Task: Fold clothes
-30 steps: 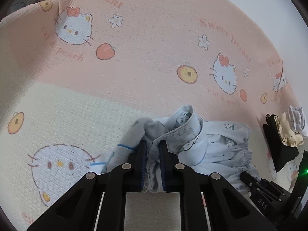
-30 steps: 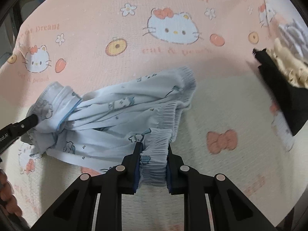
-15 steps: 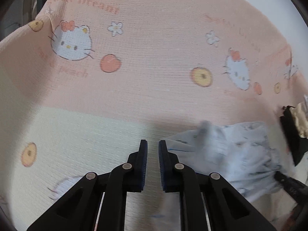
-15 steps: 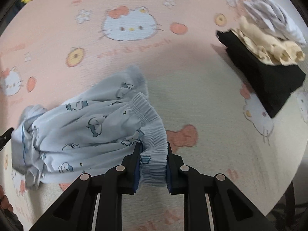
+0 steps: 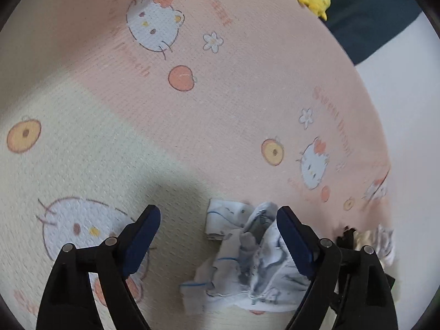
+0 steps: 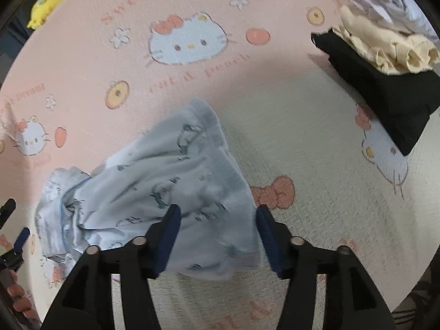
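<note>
Both tongs spread, holding nothing. Light-blue shorts (image 6: pixel 154 192) lie crumpled on the mat (image 6: pixel 302 143), long axis between my tongs: waistband under right tongs (image 6: pixel 217 233), bunched leg end just beside left tongs (image 5: pixel 218 236).

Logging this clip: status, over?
Left gripper open, right gripper open. Pale blue shorts crumpled on blanket, unfolded. Nothing in the way.
</note>
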`<state>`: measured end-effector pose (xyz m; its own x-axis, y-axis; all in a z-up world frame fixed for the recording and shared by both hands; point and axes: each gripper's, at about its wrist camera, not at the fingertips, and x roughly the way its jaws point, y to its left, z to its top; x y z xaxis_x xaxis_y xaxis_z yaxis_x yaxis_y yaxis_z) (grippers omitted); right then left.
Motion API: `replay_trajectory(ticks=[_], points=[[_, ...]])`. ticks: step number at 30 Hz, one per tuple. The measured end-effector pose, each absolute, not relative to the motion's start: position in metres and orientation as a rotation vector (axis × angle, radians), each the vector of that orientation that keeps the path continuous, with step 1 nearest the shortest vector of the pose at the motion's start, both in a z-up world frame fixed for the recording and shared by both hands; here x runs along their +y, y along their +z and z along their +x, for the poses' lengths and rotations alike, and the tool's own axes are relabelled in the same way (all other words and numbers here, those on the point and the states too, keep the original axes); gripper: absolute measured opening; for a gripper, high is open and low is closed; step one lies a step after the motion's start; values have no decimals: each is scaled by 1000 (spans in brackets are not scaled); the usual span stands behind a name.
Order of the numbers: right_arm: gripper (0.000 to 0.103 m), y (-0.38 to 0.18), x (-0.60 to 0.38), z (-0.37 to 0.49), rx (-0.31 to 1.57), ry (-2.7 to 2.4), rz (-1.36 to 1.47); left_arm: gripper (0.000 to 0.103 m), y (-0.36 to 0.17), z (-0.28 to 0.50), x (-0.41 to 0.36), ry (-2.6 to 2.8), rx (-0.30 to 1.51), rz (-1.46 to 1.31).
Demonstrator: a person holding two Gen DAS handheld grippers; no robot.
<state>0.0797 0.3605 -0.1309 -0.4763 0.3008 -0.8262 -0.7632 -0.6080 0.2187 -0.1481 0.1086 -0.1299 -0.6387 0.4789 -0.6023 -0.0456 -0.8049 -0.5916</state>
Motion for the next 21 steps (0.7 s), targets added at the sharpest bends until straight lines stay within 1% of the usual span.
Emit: replay_trajectory(ticks=[2,10,12,18,21], points=[[70,-127,355,78,736,2135,-1028,86,-135,-147,112,2463,-774,-1183],[71,-117,331,60,535,2200,-1124,86,-138,-138,128,2494,-593,-1214],[71,-115,329,58,527,2212,-1142,86,-140,-139,130,2494,-546,-1214],[71,-101,326,46,578,2246,-1182,86,-147,-134,138,2523,-357,-1226],[71,-95,324,36,644,2274,-1203,86,-151,-130,141,2527,-262,-1225]])
